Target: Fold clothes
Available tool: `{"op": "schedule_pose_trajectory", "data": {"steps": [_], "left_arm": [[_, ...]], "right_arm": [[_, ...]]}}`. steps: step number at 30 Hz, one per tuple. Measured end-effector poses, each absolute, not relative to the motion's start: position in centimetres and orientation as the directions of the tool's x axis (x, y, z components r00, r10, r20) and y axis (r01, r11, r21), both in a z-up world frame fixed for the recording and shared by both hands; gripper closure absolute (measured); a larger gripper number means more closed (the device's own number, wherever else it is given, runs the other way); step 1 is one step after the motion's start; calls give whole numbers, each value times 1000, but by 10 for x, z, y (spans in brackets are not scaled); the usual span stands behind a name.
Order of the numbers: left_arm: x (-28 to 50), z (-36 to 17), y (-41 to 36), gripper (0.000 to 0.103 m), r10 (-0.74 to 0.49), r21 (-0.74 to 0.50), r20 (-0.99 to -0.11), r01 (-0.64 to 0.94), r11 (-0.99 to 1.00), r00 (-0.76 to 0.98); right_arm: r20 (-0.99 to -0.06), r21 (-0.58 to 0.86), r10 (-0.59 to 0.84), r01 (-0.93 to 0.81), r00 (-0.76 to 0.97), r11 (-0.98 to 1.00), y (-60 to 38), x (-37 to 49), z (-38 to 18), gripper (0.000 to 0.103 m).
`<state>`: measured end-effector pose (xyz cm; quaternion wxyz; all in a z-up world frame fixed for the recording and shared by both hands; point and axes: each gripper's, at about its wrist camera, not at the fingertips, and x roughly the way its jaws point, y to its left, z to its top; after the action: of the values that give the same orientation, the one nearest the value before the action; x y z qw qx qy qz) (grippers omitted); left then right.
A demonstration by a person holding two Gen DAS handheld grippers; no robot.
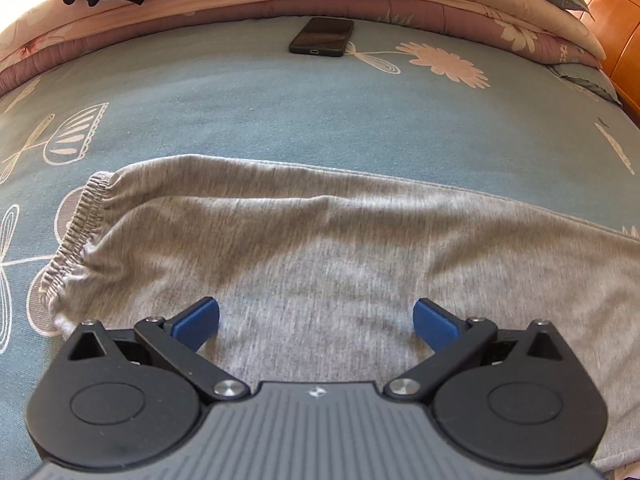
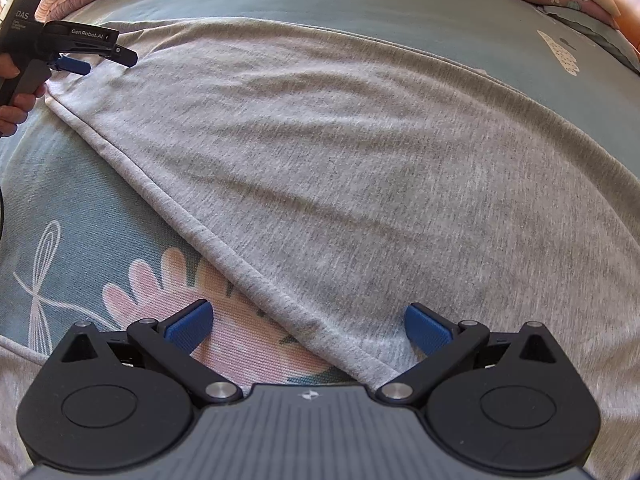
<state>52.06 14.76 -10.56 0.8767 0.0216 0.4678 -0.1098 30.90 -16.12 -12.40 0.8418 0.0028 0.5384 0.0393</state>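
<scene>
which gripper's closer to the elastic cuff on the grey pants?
Left. The left gripper hovers open over the grey pants, the elastic cuff just beyond its left finger. The right gripper sits open far along the leg.

1. Grey trousers (image 1: 320, 248): soft matt knit cloth with a ribbed elastic cuff (image 1: 76, 236).
2. Bedsheet (image 1: 240, 104): matt woven cotton-like cloth, printed.
3. Left tongs (image 1: 316, 320): matt black plastic, blue textured pads (image 1: 198, 322).
4. Phone (image 1: 322, 36): glossy dark screen.
5. Headboard (image 1: 616, 32): glossy wood.
</scene>
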Motion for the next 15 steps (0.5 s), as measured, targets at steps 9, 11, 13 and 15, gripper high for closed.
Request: {"op": "schedule_pose_trajectory", "data": {"steps": [9, 11, 13, 15], "left_arm": [[494, -114, 143, 1, -165, -47, -849, 238, 970, 502], [492, -107, 145, 1, -172, -67, -844, 219, 973, 508], [488, -101, 144, 1, -189, -76, -830, 229, 970, 525], [487, -106, 142, 1, -170, -57, -851, 234, 970, 497]], "right_arm": [[-913, 40, 66, -72, 404, 997, -160, 311, -123, 0], [-912, 41, 68, -75, 404, 996, -160, 310, -122, 0], [-912, 46, 70, -68, 405, 997, -161, 309, -122, 0], [-911, 46, 69, -67, 407, 997, -160, 308, -122, 0]]}}
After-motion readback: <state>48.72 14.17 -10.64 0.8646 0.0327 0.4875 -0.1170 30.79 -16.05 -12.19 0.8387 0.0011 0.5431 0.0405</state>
